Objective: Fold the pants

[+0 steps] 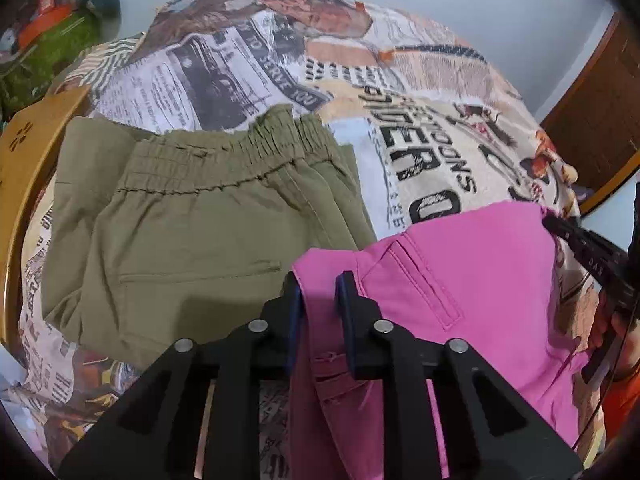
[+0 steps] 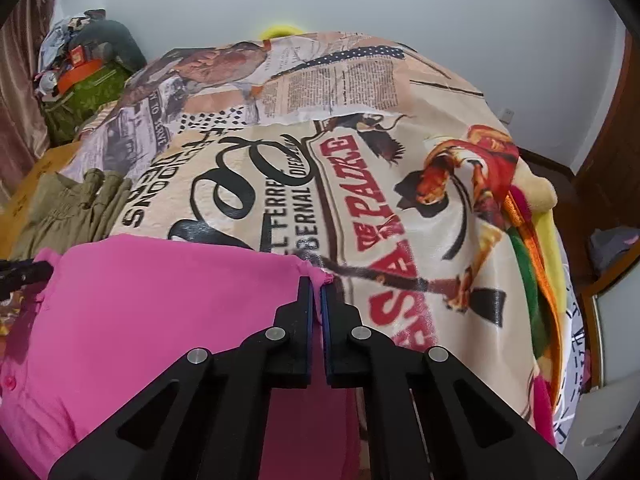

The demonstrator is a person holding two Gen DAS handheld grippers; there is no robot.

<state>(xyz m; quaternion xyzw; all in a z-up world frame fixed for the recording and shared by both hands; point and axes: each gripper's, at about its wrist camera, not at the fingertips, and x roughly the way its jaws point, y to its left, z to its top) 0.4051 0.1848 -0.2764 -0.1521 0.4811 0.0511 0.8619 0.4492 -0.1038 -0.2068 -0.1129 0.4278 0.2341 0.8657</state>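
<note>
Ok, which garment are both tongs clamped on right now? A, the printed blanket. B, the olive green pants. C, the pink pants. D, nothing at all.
C: the left tongs pinch a fold of the pink pants, and the right tongs are shut on their far corner; the olive green pants lie untouched beside.

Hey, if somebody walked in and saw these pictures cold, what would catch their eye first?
Most likely the bright pink pants, stretched across the near part of the bed with the left tool and right tool each pinching one top corner. Next, the loud newspaper-and-poster print bedspread covering the whole bed beneath. Then the olive green pants, already folded, lying to the left of the pink pair.
</note>
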